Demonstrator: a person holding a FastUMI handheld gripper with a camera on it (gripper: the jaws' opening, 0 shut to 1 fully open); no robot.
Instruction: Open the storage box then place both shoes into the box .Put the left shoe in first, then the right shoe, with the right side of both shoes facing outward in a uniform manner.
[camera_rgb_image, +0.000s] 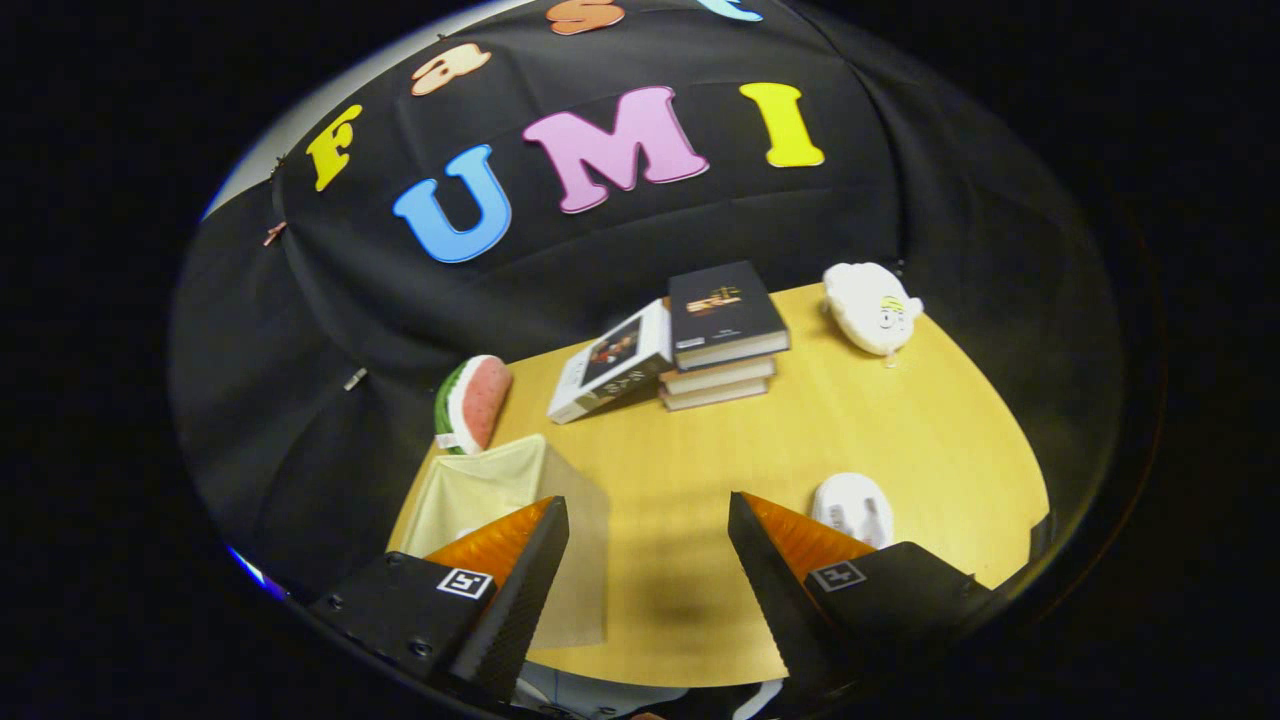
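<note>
Tongs (648, 520) gape wide, empty, above the tabletop (900, 420); box (500, 500) looks unopened, shoe (852, 508) outside; everything remains.

The wooden table (900, 440) carries a translucent box (490, 490), 1 white shoe (852, 508), a stack of 3 books (722, 340) with 1 more book (610, 375) leaning on it, a watermelon toy (472, 402) and a white plush (870, 308).

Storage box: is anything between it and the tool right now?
Nothing visible. The storage box sits partly behind one finger of the open tool, with bare table beside it. The white shoe, books and plush toys lie elsewhere.
</note>
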